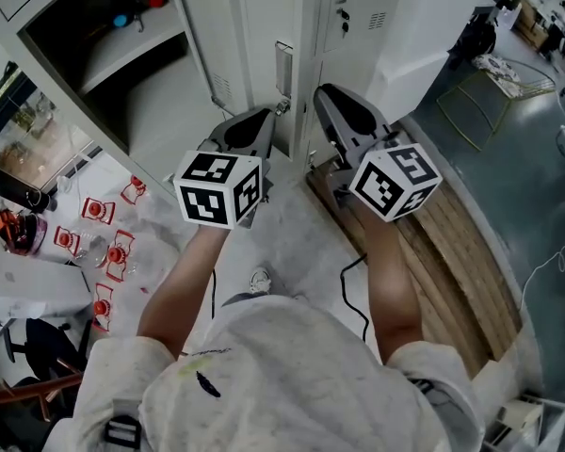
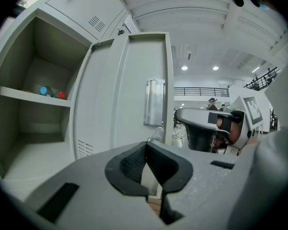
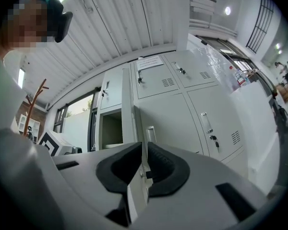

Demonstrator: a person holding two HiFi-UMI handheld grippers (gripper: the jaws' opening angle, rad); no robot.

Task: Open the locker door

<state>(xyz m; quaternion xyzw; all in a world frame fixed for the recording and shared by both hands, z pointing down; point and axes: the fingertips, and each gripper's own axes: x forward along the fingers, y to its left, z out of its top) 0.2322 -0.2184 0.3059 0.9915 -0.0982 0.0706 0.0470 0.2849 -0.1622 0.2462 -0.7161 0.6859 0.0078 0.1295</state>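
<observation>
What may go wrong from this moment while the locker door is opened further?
The right tool pinches only the thin edge of the grey metal locker door, so it may slip off. Swung wider, the door could bang the closed grey lockers beside it.

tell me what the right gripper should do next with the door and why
Probably open the right gripper and draw it back: its jaws are clamped on the free edge of the door, which already stands swung well out, leaving the compartment open.
</observation>
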